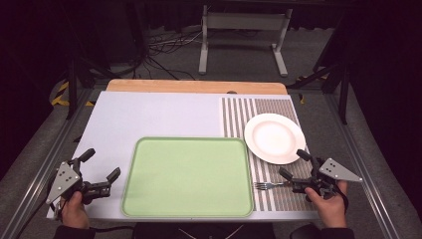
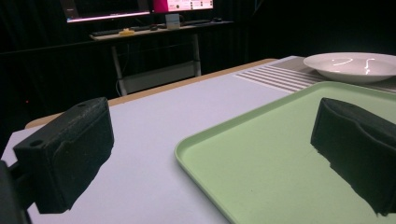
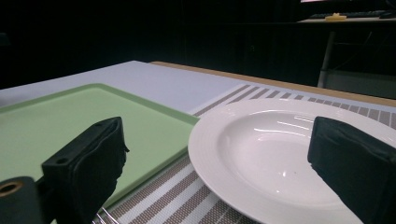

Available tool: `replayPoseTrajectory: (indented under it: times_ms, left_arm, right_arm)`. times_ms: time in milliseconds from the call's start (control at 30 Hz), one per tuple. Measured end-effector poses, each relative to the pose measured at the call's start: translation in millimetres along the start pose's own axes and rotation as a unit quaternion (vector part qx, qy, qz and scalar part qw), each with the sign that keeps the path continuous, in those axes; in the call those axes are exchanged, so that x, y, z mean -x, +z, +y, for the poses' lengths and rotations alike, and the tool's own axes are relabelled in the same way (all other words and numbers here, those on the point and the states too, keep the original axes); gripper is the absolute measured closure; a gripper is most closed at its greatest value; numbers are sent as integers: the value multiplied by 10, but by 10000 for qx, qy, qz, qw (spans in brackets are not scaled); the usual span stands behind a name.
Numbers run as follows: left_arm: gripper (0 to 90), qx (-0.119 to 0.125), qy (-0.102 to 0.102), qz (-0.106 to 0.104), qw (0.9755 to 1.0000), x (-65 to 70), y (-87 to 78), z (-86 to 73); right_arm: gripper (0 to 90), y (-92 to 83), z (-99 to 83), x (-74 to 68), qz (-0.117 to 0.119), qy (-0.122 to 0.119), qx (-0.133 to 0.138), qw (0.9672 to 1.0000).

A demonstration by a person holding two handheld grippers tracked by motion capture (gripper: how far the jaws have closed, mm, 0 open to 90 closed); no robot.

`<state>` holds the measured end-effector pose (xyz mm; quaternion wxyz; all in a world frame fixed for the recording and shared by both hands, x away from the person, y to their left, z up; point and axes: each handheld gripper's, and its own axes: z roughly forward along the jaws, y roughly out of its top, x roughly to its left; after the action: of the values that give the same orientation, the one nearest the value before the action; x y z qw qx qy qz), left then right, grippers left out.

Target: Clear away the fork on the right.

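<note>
High view: right claw (image 1: 294,165) open by plate (image 1: 274,138)

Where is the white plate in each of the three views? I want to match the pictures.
High view: the white plate lies right of centre on the striped placemat, beside the far right corner of the green tray.
Left gripper view: upper right, white plate beyond the tray.
Right gripper view: centre right, white plate close ahead, tray at left.
Shared landmark: the green tray.

One white plate (image 1: 274,138), one green tray (image 1: 187,177), one striped placemat (image 1: 278,195), seemingly one fork (image 1: 265,185) (partly hidden), two hand-held grippers.
</note>
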<state>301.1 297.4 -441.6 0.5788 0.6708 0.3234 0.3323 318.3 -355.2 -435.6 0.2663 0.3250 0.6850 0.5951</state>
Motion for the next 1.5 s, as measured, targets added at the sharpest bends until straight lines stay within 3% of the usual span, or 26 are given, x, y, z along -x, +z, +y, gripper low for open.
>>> replayPoseTrajectory:
  times_ms: [133,433,567,667,833,933,1033,1067,1100,1133,1200,1233,1267,1333,1367,1500]
  left_arm:
    - [1,-10,3,8,10000,0,1,-1]
    - [1,-43,34,19,10000,6,1,0]
    - [1,-43,33,18,10000,9,0,1]
    - [1,-47,33,17,10000,12,1,2]
    - [1,-50,28,24,10000,8,0,0]
    - [1,-54,31,13,10000,9,-1,0]
    - [1,-41,28,-15,10000,15,2,2]
    - [1,-46,34,-19,10000,15,3,3]
    - [1,-44,44,-23,10000,16,5,3]
    - [1,-42,43,-19,10000,15,5,3]
    - [1,-45,29,-16,10000,15,4,2]
    - [1,-49,26,-7,10000,14,2,2]
    - [1,-50,26,-5,10000,12,2,2]
    - [1,-54,20,-14,10000,12,4,0]
    - [1,-54,20,-14,10000,12,4,0]
    - [1,-55,21,-15,10000,11,4,-1]
  right_arm:
    - [36,35,74,-8,113,149,7,9998]
    - [15,140,211,10,362,199,-106,9991]
    - [18,180,224,-2,558,448,-207,9972]
    - [16,207,289,-15,521,292,-464,9971]
    - [46,201,432,-34,565,-194,-816,9949]
    - [54,206,511,-40,621,-489,-1132,9904]
    - [50,229,566,-41,666,-727,-1462,9843]
    - [50,239,589,-40,686,-816,-1639,9807]
    - [49,244,598,-43,689,-838,-1705,9794]
    - [51,255,626,-45,706,-906,-1878,9755]
    - [53,272,676,-42,742,-990,-2054,9708]
    - [53,272,676,-42,742,-990,-2054,9708]
    - [53,289,708,-36,779,-1055,-2202,9666]
    - [53,306,726,-30,791,-1132,-2339,9624]
    - [53,306,726,-30,791,-1132,-2339,9624]
    - [69,362,754,-25,855,-1287,-2619,9527]
